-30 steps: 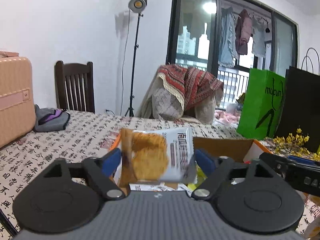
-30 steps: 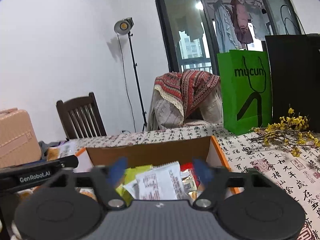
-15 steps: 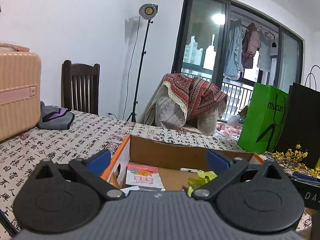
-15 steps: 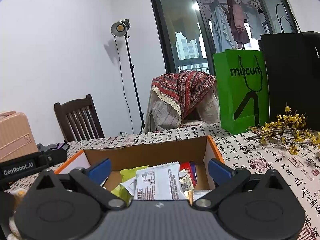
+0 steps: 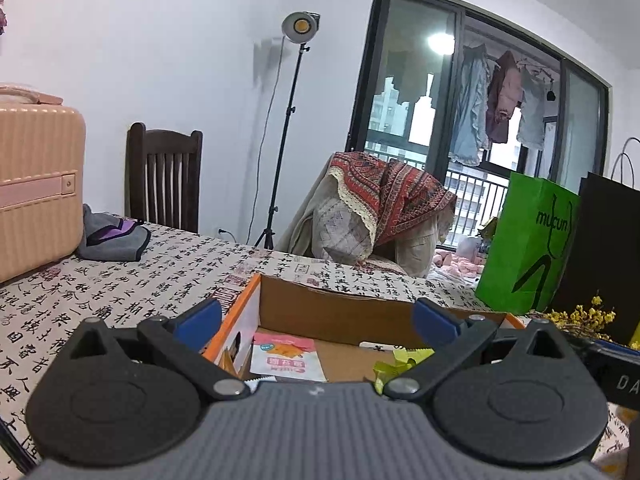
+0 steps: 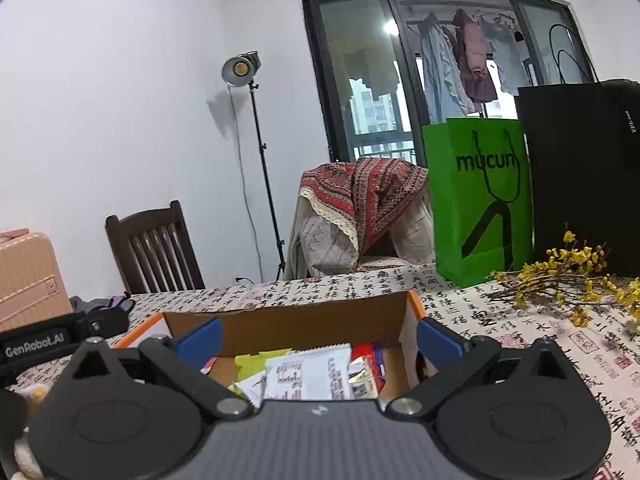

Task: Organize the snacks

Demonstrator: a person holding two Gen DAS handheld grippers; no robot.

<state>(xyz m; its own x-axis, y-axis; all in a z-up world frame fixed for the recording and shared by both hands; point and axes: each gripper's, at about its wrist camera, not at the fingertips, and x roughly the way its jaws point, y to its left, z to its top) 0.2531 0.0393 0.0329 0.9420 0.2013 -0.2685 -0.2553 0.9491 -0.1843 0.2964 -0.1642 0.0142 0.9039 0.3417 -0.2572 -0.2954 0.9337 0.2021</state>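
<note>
An open cardboard box with orange edges sits on the table straight ahead. In the left wrist view my left gripper hangs over its near side, jaws wide open and empty; a pink and white snack packet and a green wrapper lie on the box floor. In the right wrist view my right gripper is open and empty above the same box, over a white printed packet, a green packet and a red one. The other gripper's body shows at the left.
The tablecloth carries black calligraphy. A pink suitcase and a grey pouch are at the left. A green paper bag, a black bag and yellow flower sprigs are at the right. Two chairs and a lamp stand stand behind.
The left gripper let go of a cookie packet it had between its fingers, and the packet is gone from them. Both grippers opened wider. The right gripper's view is sharper, unmoved.
</note>
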